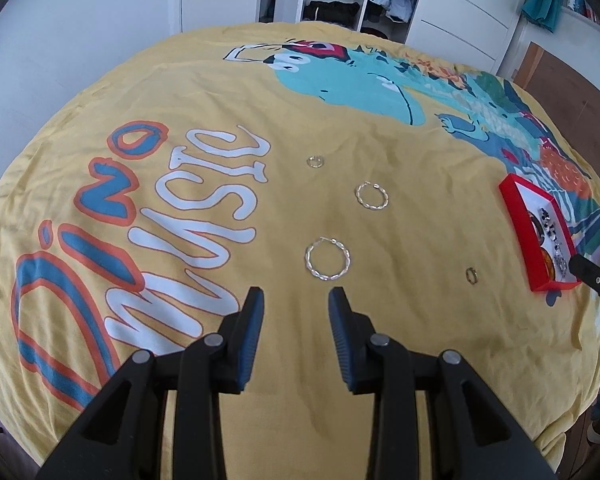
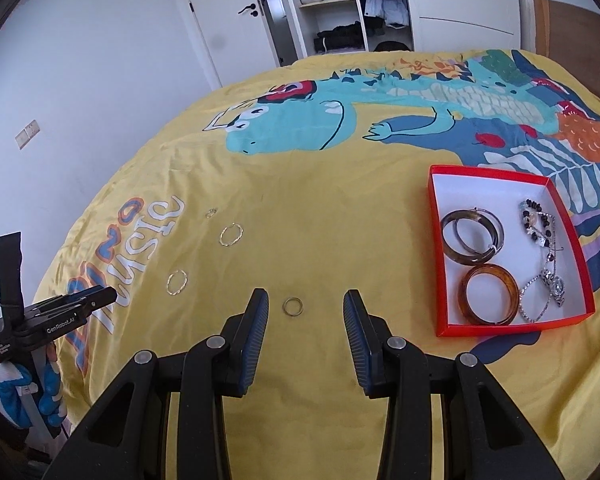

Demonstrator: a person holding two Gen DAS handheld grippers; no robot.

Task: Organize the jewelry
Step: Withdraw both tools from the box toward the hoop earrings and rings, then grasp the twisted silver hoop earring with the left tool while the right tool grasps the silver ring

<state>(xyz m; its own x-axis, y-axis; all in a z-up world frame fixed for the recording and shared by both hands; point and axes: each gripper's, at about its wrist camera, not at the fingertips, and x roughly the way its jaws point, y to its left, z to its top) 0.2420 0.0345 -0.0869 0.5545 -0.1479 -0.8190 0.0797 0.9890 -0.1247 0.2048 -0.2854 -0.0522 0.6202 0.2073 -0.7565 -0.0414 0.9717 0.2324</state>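
On the yellow bed cover lie two twisted hoop earrings point(image 1: 327, 258) point(image 1: 371, 196) and two small rings point(image 1: 315, 161) point(image 1: 471, 275). My left gripper point(image 1: 296, 300) hovers open just short of the nearer hoop, nothing between its fingers. My right gripper point(image 2: 306, 298) is open too. The nearer small ring point(image 2: 292, 306) lies on the cover just beyond the gap between its fingertips, untouched. To its right stands a red box point(image 2: 488, 171) holding a brown bangle point(image 2: 489, 294), darker bangles point(image 2: 472, 236), a bead bracelet point(image 2: 536, 220) and a silver chain point(image 2: 548, 284).
The bed cover point(image 2: 340, 208) has a dinosaur print and lettering. A gloved hand point(image 2: 20, 392) holds the left gripper point(image 2: 106, 295) at the bed's left edge. Behind the bed stand an open wardrobe point(image 2: 336, 12) and a white door point(image 2: 228, 20).
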